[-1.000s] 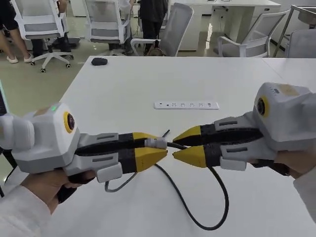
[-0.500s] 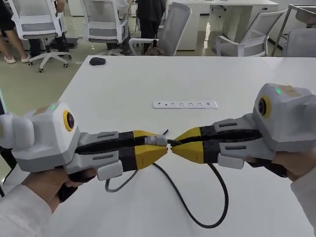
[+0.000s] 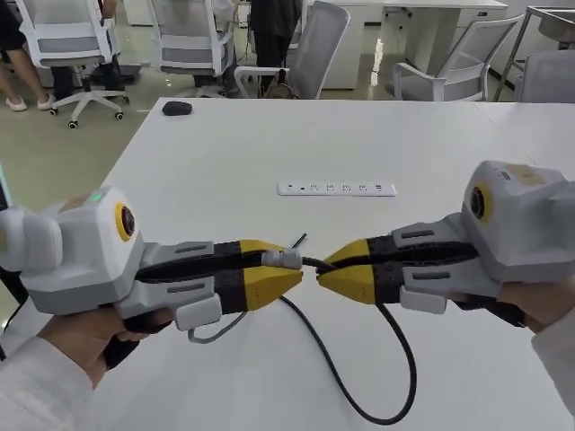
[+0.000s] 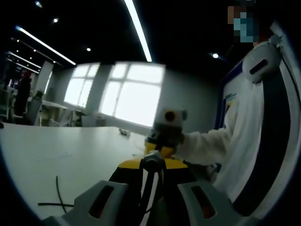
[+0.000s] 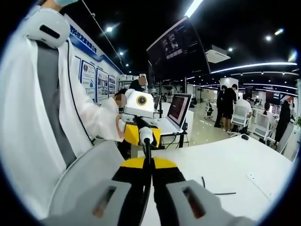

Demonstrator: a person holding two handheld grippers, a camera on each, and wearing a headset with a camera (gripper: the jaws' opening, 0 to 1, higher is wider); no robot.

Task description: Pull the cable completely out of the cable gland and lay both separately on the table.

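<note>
The left hand-held gripper (image 3: 289, 268) is pressed together on the small pale grey plastic cable gland (image 3: 284, 259). The gland sits between its yellow jaw tips, held clear above the white desk (image 3: 216, 171). Directly ahead of it, almost tip to tip, the right hand-held gripper (image 3: 329, 268) pinches the round black cable (image 3: 395, 341) just where it leaves the gland. Behind and below the right hand-held gripper the cable drops in a wide loop onto the desk and runs back under the left hand-held gripper. In the right gripper view the cable runs straight from that gripper's own closed jaws into the gland. As things lie, the cable is not yet out and nothing has been laid down.

Several things could go wrong from here:
- **Slipping:** the right jaws grip a smooth round jacket, so if the gland's seal holds tight they may slide along the cable instead of drawing it.
- **Losing the gland:** it is small and caught only at the left jaw tips, so a hard tug could twist it or pop it loose onto the desk.
- **Jamming:** pulling off the gland's axis would kink the cable at its mouth.
- **Dragging:** the slack loop may pull across the desk toward the white power strip (image 3: 337, 189) lying beyond both hand-held grippers.
</note>
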